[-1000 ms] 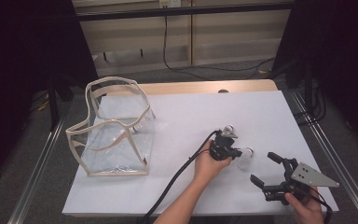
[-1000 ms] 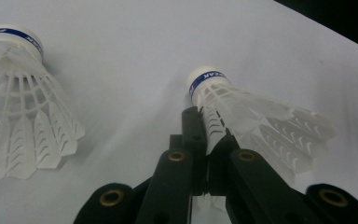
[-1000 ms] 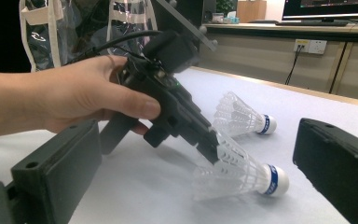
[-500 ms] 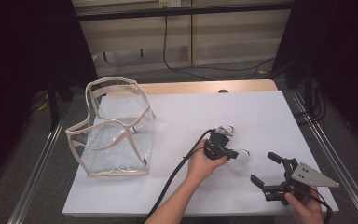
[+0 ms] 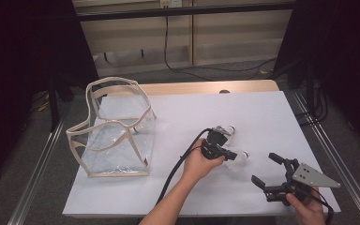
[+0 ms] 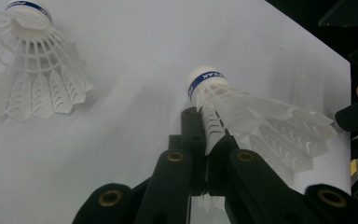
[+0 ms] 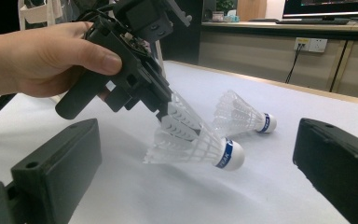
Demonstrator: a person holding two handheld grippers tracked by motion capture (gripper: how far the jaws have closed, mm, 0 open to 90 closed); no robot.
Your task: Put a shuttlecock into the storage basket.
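Note:
My left gripper (image 5: 228, 152) is shut on the feather skirt of a white shuttlecock (image 6: 256, 112) with a blue band on its cork. In the right gripper view that shuttlecock (image 7: 196, 144) hangs tilted, cork down, close over the white table; I cannot tell whether it touches. A second shuttlecock (image 5: 227, 130) lies on the table just beyond it, and in the left gripper view this one (image 6: 32, 79) is at the top left. My right gripper (image 5: 265, 168) stands open near the table's front right, its jaws wide apart and aimed at the held shuttlecock.
A clear plastic bag with beige trim (image 5: 117, 131) stands open-topped on the left of the white table (image 5: 262, 108). A black cable (image 5: 178, 173) trails from the left gripper toward the front edge. Metal rails run along both sides.
The left hand has drawn a little to the left and up with the shuttlecock in its jaws. The right gripper has stayed where it was.

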